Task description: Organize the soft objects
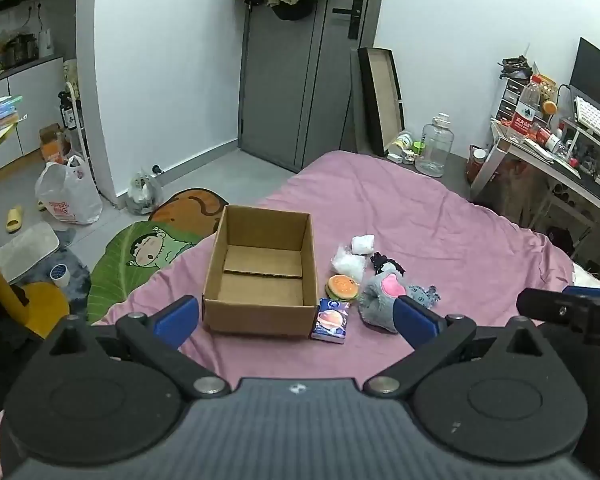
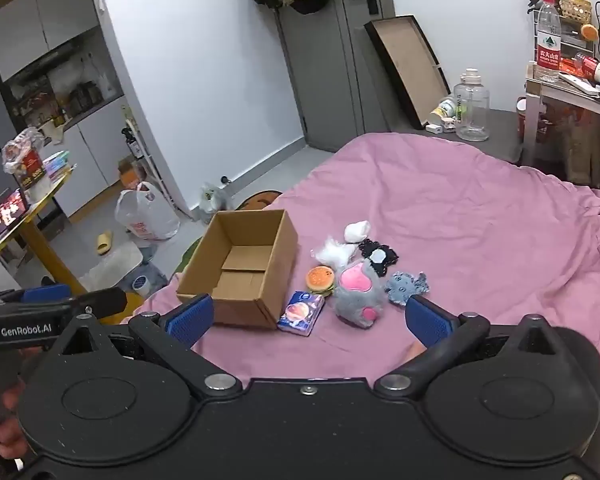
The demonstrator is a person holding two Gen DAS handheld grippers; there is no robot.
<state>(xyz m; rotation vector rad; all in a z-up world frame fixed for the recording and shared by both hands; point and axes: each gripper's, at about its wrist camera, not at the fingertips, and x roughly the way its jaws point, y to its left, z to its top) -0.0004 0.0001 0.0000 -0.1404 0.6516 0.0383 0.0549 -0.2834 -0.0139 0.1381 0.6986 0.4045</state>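
- The left gripper [image 1: 296,316] hovers over the near edge of the pink bed [image 1: 440,216], its blue fingers [image 1: 178,314] spread wide apart with nothing clamped between them.
- Just ahead of the left-hand finger sits the open cardboard box [image 1: 260,270], empty and upright on the bedspread, filling most of the gap between the two fingers in the left wrist view.
- The soft things lie in a cluster beside the box, ahead of the right-hand finger: a tissue pack [image 1: 332,320] touching the box's near corner, a burger-shaped squishy [image 1: 342,287] just beyond it, and a grey plush with a pink patch [image 1: 380,294] whose near edge is hidden behind that fingertip.
- Farther out lie a clear bag of white stuffing [image 1: 348,262], a small white bundle [image 1: 363,244], a black-and-white cloth piece [image 1: 386,264] and a small grey-blue plush [image 1: 422,294].
- The right gripper [image 2: 308,318] is also held short of the cluster, its fingers [image 2: 430,322] fully apart and empty.
- In its view the box [image 2: 240,280] stands just beyond the left-hand finger, while the tissue pack [image 2: 302,312] and grey plush [image 2: 358,294] lie between the fingers, a little ahead of them; the grey-blue plush [image 2: 406,286] lies just beyond the right-hand fingertip.
- Each gripper shows at the edge of the other's view.
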